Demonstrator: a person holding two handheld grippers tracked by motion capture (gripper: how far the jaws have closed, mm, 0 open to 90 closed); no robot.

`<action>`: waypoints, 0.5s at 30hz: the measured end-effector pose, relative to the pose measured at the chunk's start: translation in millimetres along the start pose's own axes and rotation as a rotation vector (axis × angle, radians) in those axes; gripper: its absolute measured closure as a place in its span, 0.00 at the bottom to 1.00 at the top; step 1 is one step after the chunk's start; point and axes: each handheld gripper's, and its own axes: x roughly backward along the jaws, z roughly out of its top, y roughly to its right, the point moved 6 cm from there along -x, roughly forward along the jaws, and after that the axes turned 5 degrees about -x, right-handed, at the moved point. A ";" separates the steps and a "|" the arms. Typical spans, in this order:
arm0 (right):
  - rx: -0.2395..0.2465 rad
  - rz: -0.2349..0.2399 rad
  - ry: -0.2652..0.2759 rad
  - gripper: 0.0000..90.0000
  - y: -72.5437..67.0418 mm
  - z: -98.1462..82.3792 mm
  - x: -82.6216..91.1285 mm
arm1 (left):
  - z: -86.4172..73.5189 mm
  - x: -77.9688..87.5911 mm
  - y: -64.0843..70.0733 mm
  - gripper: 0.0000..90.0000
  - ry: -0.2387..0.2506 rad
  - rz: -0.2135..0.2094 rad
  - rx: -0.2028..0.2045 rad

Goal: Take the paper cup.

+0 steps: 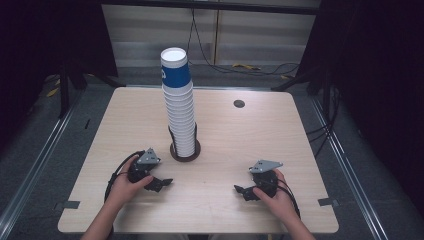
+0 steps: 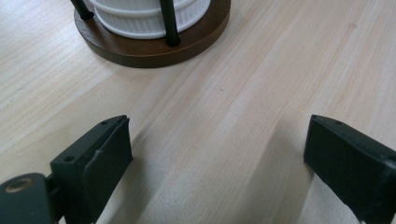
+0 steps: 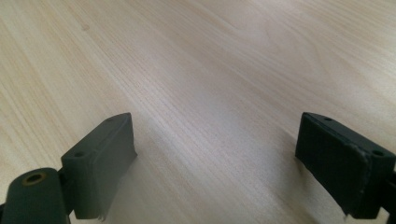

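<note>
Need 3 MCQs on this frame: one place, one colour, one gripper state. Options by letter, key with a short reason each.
1. Where does the cup stack stand?
A. table's far right corner
B. in the round wooden holder near the table's middle
C. on the floor

2. What colour is the top cup?
A. blue
B. red
C. green

3. How do the left gripper and right gripper stand?
A. both shut on cups
B. one holds the holder
C. both open, nothing between the jaws

1 B: the stack rises from the brown base.
2 A: blue wall, white inside.
3 C: bare wood lies between both pairs of jaws.
</note>
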 end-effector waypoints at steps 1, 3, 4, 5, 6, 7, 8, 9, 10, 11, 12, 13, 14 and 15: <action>0.000 0.000 0.000 0.12 0.0 0.0 0.0 | -0.1 0.2 0.1 0.08 0.001 -0.001 -0.002; 0.001 0.001 0.000 0.12 0.1 0.0 0.0 | -0.5 0.9 0.9 0.08 0.003 0.001 0.012; -0.001 0.002 0.000 0.12 -0.1 0.0 0.0 | -0.7 1.6 0.6 0.09 0.000 -0.003 0.010; 0.000 0.004 0.000 0.13 0.0 0.0 0.0 | -0.5 2.8 0.4 0.10 -0.003 -0.001 0.027; -0.002 0.006 -0.002 0.13 -0.1 0.0 0.1 | -0.6 5.1 -1.0 0.12 -0.015 -0.005 0.038; -0.002 0.004 -0.002 0.13 0.0 -0.1 0.2 | 0.0 6.2 -1.4 0.15 -0.016 -0.007 0.049; -0.003 0.006 -0.001 0.13 -0.1 0.0 0.2 | 0.6 7.5 -2.0 0.19 -0.020 -0.008 0.066; -0.003 0.006 -0.001 0.13 -0.1 0.0 0.2 | 0.6 7.5 -2.0 0.19 -0.020 -0.008 0.066; -0.007 -0.002 0.006 0.15 0.0 0.0 0.8 | 1.2 8.7 -2.0 0.17 -0.029 -0.016 0.087; -0.009 0.003 0.007 0.14 -0.2 0.1 0.8 | 2.7 10.9 -1.8 0.18 -0.038 -0.024 0.093; -0.009 0.003 0.007 0.14 -0.2 0.1 0.8 | 2.7 10.9 -1.8 0.18 -0.038 -0.024 0.093; -0.039 0.034 0.005 0.15 -0.9 1.7 1.8 | 6.0 13.9 -1.2 0.18 -0.039 -0.034 0.098; -0.039 0.034 0.005 0.15 -0.9 1.7 1.8 | 6.0 13.9 -1.2 0.18 -0.039 -0.034 0.098; -0.046 0.035 0.008 0.15 -0.6 3.6 2.3 | 8.4 16.1 -1.2 0.18 -0.043 -0.037 0.091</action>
